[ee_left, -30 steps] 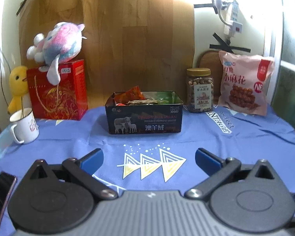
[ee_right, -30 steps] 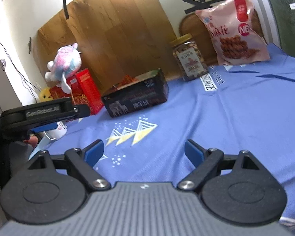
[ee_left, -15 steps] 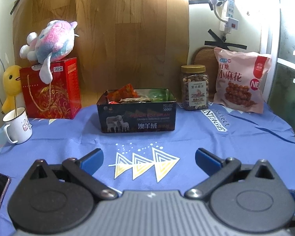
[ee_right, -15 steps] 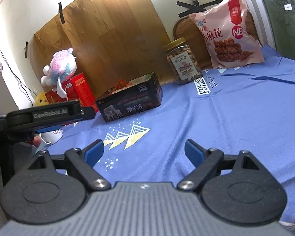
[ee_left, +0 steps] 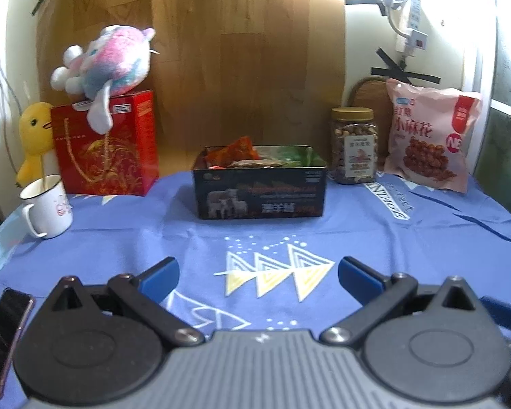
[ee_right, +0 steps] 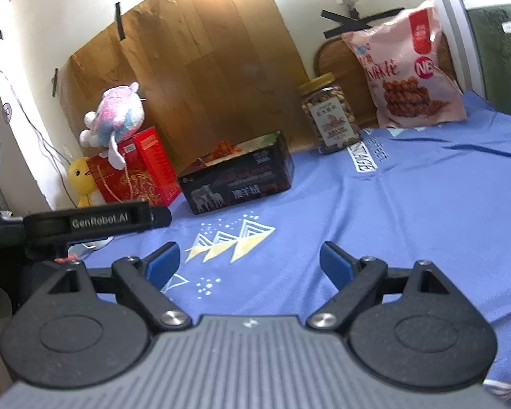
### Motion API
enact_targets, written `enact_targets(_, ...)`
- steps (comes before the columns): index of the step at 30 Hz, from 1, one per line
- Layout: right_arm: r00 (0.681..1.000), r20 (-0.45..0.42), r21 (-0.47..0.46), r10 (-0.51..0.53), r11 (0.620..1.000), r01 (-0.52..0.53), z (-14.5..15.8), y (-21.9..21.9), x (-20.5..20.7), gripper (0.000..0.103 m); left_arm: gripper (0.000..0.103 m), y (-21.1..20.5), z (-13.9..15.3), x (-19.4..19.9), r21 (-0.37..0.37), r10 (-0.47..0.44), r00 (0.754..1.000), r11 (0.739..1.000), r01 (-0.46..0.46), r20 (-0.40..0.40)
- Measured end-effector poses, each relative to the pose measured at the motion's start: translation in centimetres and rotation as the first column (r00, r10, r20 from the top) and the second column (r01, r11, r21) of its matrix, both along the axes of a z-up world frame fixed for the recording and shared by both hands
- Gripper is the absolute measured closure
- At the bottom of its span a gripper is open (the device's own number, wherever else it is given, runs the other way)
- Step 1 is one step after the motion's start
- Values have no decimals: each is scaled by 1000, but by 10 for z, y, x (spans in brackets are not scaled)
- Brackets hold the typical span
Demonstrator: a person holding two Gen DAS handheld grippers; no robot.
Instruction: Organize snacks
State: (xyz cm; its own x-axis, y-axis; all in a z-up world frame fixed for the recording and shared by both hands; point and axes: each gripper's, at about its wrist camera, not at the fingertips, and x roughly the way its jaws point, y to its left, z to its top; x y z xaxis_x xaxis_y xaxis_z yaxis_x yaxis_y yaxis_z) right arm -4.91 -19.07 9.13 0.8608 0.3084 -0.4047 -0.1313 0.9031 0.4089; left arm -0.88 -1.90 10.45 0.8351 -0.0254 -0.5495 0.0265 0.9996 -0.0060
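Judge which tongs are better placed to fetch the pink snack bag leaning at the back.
Right, probably. The pink snack bag stands at the table's far right, on the side of the open right tongs. The open left tongs face the black tin box at centre.

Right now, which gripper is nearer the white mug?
Left. The left gripper hovers open just right of the white mug, which sits at the table's left edge. The right gripper, also open, is further right, beyond the left one.

Glossy dark tin (ee_left: 259, 192), matt blue cloth (ee_left: 374, 238), clear plastic jar (ee_left: 354, 151), shiny pink bag (ee_left: 429, 143), wood-grain board (ee_left: 221, 51), fluffy plush (ee_left: 105, 56)
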Motion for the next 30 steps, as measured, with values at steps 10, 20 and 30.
enact_targets(10, 1000, 1, 25, 21, 999, -21, -1, 6, 10, 12, 0, 8, -4, -1, 25, 40, 999, 999, -40, -5)
enact_targets(20, 1000, -19, 61, 9, 998, -8, -14, -7, 19, 12, 0, -22, -18, 12, 113, 12, 998, 994, -6, -55)
enact_targets(30, 999, -20, 89, 34, 996, -32, -20, -16, 24, 12, 0, -19, -28, 26, 132, 45, 994, 991, -32, -100)
